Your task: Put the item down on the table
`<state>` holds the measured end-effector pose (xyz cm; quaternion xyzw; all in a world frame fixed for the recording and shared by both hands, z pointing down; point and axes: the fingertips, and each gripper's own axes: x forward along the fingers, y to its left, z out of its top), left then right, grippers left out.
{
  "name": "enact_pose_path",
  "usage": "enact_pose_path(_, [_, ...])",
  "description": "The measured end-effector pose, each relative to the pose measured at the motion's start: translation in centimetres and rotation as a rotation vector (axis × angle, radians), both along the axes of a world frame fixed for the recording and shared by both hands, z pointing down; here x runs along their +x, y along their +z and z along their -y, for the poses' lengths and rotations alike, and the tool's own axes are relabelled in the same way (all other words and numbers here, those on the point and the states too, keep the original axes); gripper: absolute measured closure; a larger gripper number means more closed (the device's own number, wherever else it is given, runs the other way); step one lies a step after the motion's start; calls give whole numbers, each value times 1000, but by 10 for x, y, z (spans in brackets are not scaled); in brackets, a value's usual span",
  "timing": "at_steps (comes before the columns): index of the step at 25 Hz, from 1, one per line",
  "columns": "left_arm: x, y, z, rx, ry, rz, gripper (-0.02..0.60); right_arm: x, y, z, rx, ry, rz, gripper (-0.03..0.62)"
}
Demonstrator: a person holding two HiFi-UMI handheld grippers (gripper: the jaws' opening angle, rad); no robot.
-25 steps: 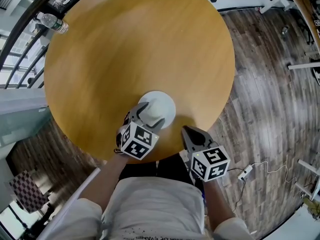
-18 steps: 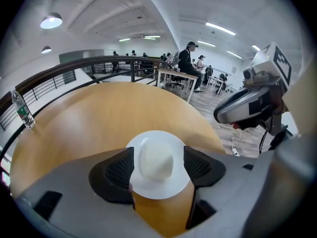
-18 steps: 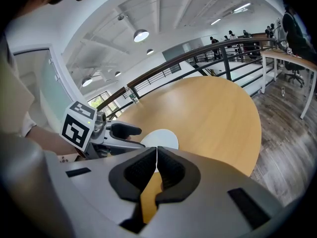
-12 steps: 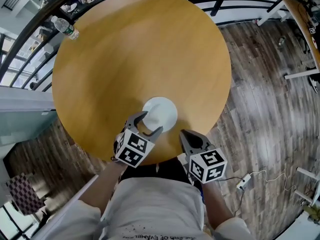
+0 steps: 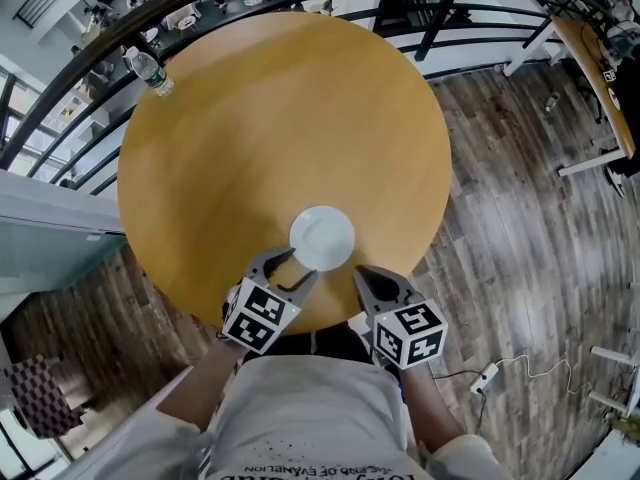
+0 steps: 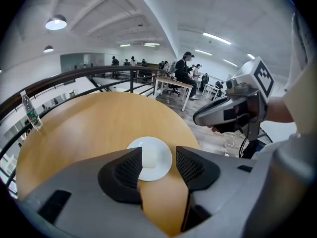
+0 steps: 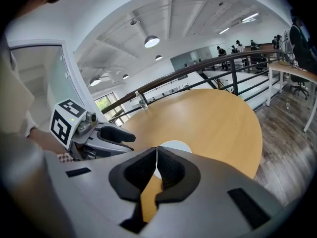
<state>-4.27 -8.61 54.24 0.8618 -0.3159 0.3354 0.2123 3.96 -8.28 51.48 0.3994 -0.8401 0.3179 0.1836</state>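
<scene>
Plate [image 5: 322,238], white, rigid, probably light, slick and brittle, lay flat near the table's [image 5: 280,118] near edge, best pinched at its rim; left gripper [image 5: 298,266] gaped empty just short of it, right gripper [image 5: 361,275] was closed on nothing.

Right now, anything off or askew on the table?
Nothing stands out. The white plate lies flat on the table, the left gripper open and not gripping it, the right gripper shut and empty. The bottle stands upright.
</scene>
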Motion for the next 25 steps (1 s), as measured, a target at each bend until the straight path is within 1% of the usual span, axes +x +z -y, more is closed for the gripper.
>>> enact_pose_path(2, [-4,-7,-5,3,-19,-13,367,-2,-7,-2,9,0,6,568])
enact_pose_path(6, [-11,-25,-13,25,-53,-30,439,-7,-23,-5,42,-11,7,568])
enact_pose_path(10, [-14,-37,-22,22,-59,-38,482,-12,-31,-11,54,-26,10,568])
enact_pose_path(13, [-17,-43,-27,34,-66,-34,518,-15,-33,-17,60,-34,6,568])
enact_pose_path(22, [-17,-50,-36,39,-86,-69,548,-21,-42,-21,82,-50,-11,568])
enact_pose_path(25, [-16,-55,-37,26,-91,-77,558,-21,-46,-19,93,-50,-17,568])
